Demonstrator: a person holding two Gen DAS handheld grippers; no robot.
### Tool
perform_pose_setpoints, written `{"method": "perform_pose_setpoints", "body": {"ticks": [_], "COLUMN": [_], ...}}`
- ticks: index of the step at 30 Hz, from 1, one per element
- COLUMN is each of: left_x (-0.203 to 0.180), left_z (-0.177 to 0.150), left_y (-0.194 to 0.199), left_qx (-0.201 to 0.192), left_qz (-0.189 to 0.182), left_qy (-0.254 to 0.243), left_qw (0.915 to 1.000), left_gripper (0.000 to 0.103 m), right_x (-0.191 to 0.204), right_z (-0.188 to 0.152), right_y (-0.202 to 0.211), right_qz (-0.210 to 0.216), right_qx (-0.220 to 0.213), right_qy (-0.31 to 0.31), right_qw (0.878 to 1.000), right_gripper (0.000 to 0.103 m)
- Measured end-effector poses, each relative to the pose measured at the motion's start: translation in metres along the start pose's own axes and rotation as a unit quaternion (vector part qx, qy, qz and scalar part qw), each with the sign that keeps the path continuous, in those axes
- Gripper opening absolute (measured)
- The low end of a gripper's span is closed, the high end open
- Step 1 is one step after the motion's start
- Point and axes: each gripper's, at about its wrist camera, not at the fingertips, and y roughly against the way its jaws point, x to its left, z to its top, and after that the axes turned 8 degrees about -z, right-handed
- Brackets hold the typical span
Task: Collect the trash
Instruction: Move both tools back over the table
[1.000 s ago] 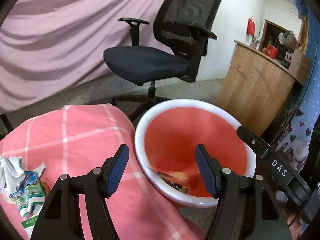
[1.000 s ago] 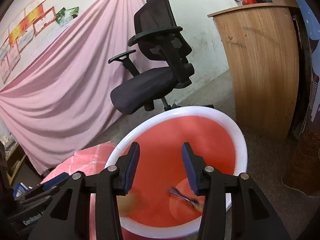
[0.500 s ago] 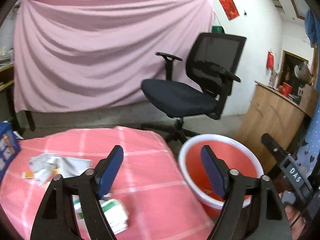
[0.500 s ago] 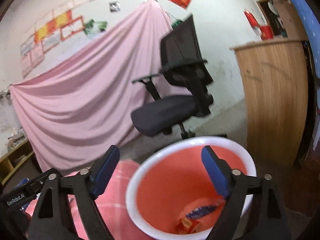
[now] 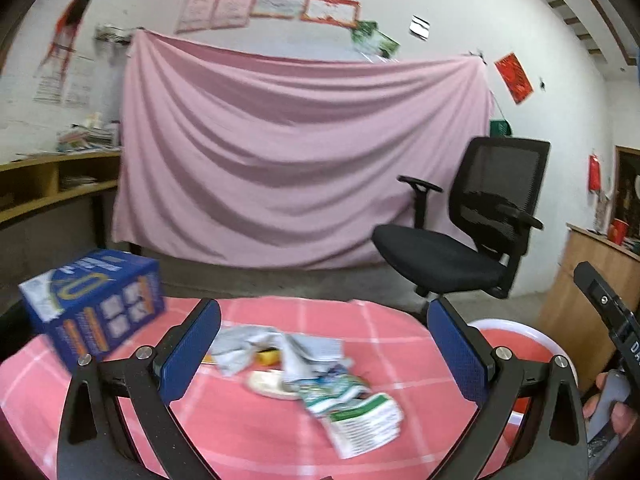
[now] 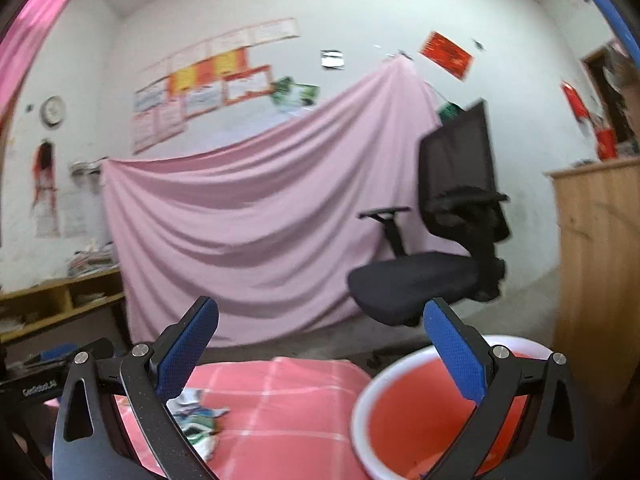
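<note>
A heap of trash lies on the pink checked tablecloth (image 5: 248,420): crumpled grey-white paper (image 5: 276,346), a green and white packet (image 5: 356,410) and a small white dish (image 5: 268,384). My left gripper (image 5: 324,354) is open and empty, held above and in front of the heap. The red basin with a white rim (image 6: 424,420) stands to the right of the table. My right gripper (image 6: 320,354) is open and empty, above the gap between table and basin. The trash also shows in the right wrist view (image 6: 200,420).
A blue carton (image 5: 94,300) stands on the table's left side. A black office chair (image 5: 460,248) stands behind the basin before a pink draped sheet (image 5: 288,168). A wooden counter (image 6: 596,264) is at the right. Wooden shelves (image 5: 44,188) are at the left.
Both grippers have risen and swung left, away from over the basin toward the table. The right gripper's jaws have opened wider. The trash heap and blue carton have come into view.
</note>
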Motion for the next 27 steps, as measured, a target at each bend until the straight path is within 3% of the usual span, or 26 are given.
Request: {"method": "perform_pose_setpoints", "body": {"ticks": [6, 13, 22, 27], "left_x": [0.024, 0.046, 0.079, 0.091], "left_z": [-0.010, -0.024, -0.034, -0.039], "left_y": [0.022, 0.027, 0.018, 0.002], "left_qx": [-0.019, -0.001, 0.054, 0.111], "left_qz": [0.032, 0.052, 0.068, 0.084], "left_qy": [-0.008, -0.015, 0.003, 0.007], "left_qw": [0.9993, 0.9985, 0.9963, 0.9902], "left_gripper": [0.101, 0.101, 0.101, 0.101], "right_x": [0.036, 0.062, 0.084, 0.093], "right_z": [-0.005, -0.016, -0.041, -0.059], "right_y": [0.000, -0.008, -0.032, -0.056], "right_qz": [0.042, 0.064, 0.078, 0.098], "right_qx": [0.002, 0.030, 0.123, 0.214], "right_qy": [0.044, 0.073, 0.117, 0.139], "right_qw": [0.998, 0.995, 0.982, 0.962], "right_gripper": [0.103, 0.103, 0.103, 0.103]}}
